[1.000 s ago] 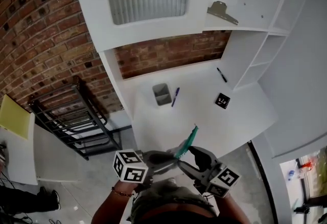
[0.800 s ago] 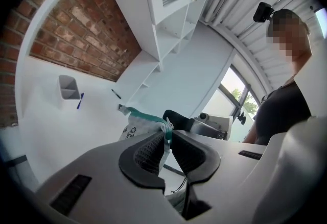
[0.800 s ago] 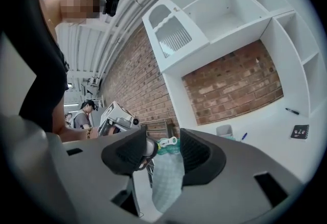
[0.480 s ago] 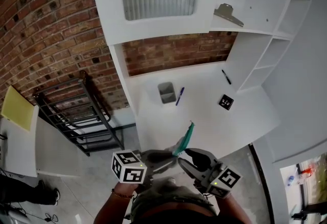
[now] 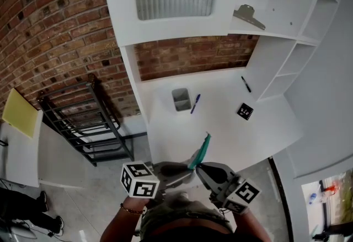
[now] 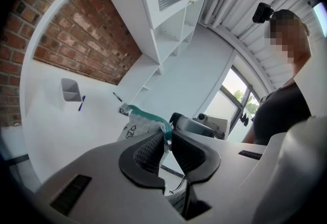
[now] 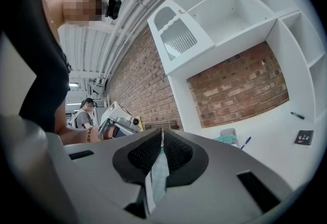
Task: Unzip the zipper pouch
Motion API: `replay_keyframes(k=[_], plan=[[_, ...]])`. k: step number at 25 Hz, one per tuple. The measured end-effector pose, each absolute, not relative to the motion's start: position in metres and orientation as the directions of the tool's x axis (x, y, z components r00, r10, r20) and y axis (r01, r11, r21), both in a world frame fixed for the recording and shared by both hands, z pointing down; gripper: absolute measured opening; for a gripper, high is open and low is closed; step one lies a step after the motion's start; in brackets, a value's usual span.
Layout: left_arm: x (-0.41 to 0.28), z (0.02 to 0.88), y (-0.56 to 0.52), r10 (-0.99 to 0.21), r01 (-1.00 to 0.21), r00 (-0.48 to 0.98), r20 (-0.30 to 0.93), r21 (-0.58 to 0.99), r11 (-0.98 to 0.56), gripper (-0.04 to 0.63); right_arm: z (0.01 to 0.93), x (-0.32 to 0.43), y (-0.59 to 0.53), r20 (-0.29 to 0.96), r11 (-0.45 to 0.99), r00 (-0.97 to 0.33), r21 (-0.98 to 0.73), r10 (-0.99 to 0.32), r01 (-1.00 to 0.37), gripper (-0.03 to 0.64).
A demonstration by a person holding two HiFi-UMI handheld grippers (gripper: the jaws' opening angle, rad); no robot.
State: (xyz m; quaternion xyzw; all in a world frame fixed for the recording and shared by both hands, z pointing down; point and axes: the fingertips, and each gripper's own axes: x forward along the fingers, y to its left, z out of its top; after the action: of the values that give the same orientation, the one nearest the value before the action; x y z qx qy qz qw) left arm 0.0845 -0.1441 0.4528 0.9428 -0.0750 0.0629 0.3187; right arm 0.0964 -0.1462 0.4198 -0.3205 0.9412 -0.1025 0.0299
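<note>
A white zipper pouch with a teal zipper hangs in the air above the front of the white desk, held between both grippers. My left gripper is shut on the pouch's near end; in the left gripper view the pouch sticks out past the pinched jaws of the left gripper. My right gripper meets it from the right. Its jaws are shut on a pale strip of the pouch, which runs between the pads of the right gripper.
A grey pen cup and a blue pen lie at the desk's back. A black pen and a square marker tag sit to the right. A black metal rack stands left of the desk. Another person stands far off.
The right gripper's jaws, open beside the pouch a second ago, have shut on it. The left gripper has kept its grip. The view has drifted a little.
</note>
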Motion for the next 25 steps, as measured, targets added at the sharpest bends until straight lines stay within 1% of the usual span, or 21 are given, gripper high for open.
replay_keyframes(k=[6, 10, 14, 18, 25], plan=[[0.088, 0.456, -0.141, -0.086, -0.179, 0.979, 0.185, 0.576, -0.797, 0.044, 0.421, 0.096, -0.145, 0.033, 0.785, -0.796, -0.145, -0.605, -0.602, 0.006], [0.084, 0.457, -0.142, -0.098, -0.189, 0.978, 0.185, 0.581, -0.792, 0.043, 0.422, 0.093, -0.147, 0.044, 0.777, -0.785, -0.113, -0.618, -0.619, 0.006], [0.08, 0.46, -0.146, -0.118, -0.214, 0.973, 0.198, 0.583, -0.783, 0.041, 0.425, 0.088, -0.153, 0.054, 0.751, -0.756, -0.096, -0.652, -0.654, 0.006], [0.078, 0.463, -0.14, -0.09, -0.197, 0.974, 0.207, 0.586, -0.786, 0.041, 0.429, 0.102, -0.166, 0.066, 0.689, -0.696, -0.101, -0.715, -0.717, 0.004], [0.074, 0.468, -0.136, -0.09, -0.191, 0.977, 0.192, 0.613, -0.767, 0.041, 0.429, 0.107, -0.169, 0.074, 0.698, -0.703, -0.086, -0.707, -0.711, 0.004]])
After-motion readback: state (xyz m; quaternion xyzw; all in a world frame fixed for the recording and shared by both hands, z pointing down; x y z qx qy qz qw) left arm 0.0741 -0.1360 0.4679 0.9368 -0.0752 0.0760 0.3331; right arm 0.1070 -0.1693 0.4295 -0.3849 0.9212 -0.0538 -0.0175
